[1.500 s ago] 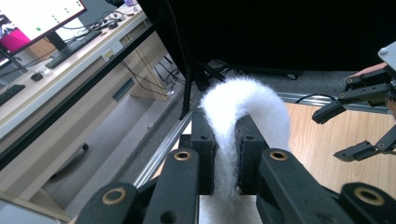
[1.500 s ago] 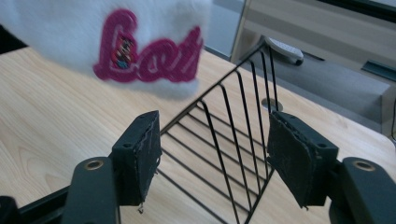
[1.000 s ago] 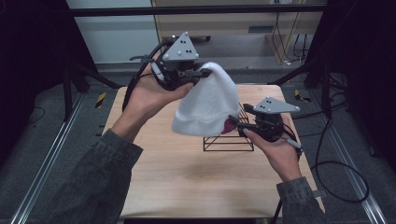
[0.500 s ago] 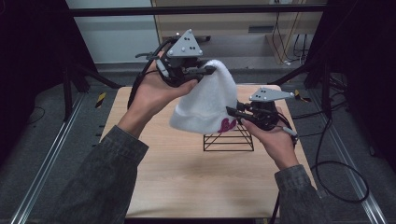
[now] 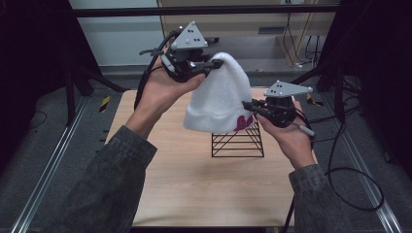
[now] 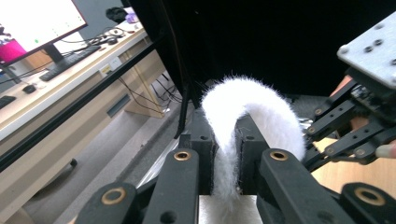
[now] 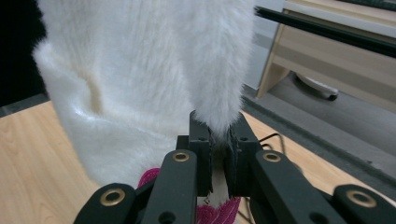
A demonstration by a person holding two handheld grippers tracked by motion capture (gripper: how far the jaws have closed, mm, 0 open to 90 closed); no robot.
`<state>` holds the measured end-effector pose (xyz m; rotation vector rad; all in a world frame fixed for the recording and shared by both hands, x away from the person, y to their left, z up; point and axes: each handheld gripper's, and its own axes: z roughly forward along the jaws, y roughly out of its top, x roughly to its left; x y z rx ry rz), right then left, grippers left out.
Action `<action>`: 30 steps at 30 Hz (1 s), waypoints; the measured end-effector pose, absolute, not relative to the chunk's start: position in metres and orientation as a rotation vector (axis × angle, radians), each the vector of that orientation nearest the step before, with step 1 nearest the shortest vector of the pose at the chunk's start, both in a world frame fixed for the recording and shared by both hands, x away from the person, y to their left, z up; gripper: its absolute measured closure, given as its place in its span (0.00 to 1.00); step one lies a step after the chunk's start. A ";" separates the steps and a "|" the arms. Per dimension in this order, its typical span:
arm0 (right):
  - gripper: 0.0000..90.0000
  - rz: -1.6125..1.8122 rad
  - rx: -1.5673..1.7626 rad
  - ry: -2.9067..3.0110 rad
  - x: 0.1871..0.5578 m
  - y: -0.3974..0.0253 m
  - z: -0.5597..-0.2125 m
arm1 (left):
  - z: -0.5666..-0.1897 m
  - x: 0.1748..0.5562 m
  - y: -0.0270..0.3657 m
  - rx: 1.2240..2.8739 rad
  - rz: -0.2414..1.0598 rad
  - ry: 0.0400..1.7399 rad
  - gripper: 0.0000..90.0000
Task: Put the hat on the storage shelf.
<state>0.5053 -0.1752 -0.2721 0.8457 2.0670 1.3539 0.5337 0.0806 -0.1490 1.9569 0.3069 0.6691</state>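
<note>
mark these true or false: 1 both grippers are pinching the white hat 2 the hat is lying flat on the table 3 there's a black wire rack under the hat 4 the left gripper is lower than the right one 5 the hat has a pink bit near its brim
1. True. The left gripper is clamped on the top of the white fuzzy hat, and the right gripper is clamped on its brim edge.
2. False. The hat hangs in the air, held up between the two grippers above the table.
3. True. A black wire rack stands on the table just below the hat.
4. False. In the high view the left gripper is held higher than the right one.
5. True. A pink patch shows at the brim beside the right gripper.
</note>
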 end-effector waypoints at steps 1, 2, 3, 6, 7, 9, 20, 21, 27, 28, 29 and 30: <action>0.92 1.346 0.849 2.061 0.507 -0.177 -0.270 | -0.149 0.536 0.080 1.953 0.670 0.312 0.90; 0.92 1.339 0.852 2.052 0.508 -0.179 -0.269 | -0.149 0.537 0.079 1.948 0.674 0.318 0.90; 0.92 1.325 0.859 2.041 0.509 -0.182 -0.267 | -0.150 0.539 0.078 1.946 0.676 0.319 0.89; 0.92 1.305 0.861 2.026 0.511 -0.186 -0.267 | -0.155 0.546 0.071 1.943 0.675 0.329 0.89; 0.92 1.293 0.869 2.024 0.512 -0.189 -0.268 | -0.157 0.547 0.069 1.948 0.681 0.332 0.89; 0.92 1.275 0.882 2.019 0.514 -0.193 -0.271 | -0.161 0.551 0.063 1.956 0.683 0.334 0.89; 0.92 1.242 0.952 2.006 0.535 -0.211 -0.290 | -0.179 0.573 0.039 1.978 0.701 0.345 0.89; 0.92 1.237 0.956 2.009 0.536 -0.211 -0.291 | -0.180 0.575 0.038 1.981 0.700 0.351 0.89; 0.92 1.217 0.966 2.009 0.542 -0.212 -0.299 | -0.187 0.582 0.032 1.979 0.688 0.360 0.89; 0.92 1.213 0.968 2.012 0.542 -0.212 -0.300 | -0.189 0.582 0.029 1.990 0.691 0.352 0.89; 0.92 1.215 0.978 2.012 0.542 -0.213 -0.304 | -0.189 0.581 0.028 1.995 0.693 0.347 0.89; 0.92 1.215 0.981 2.013 0.542 -0.214 -0.305 | -0.190 0.580 0.026 2.000 0.696 0.339 0.89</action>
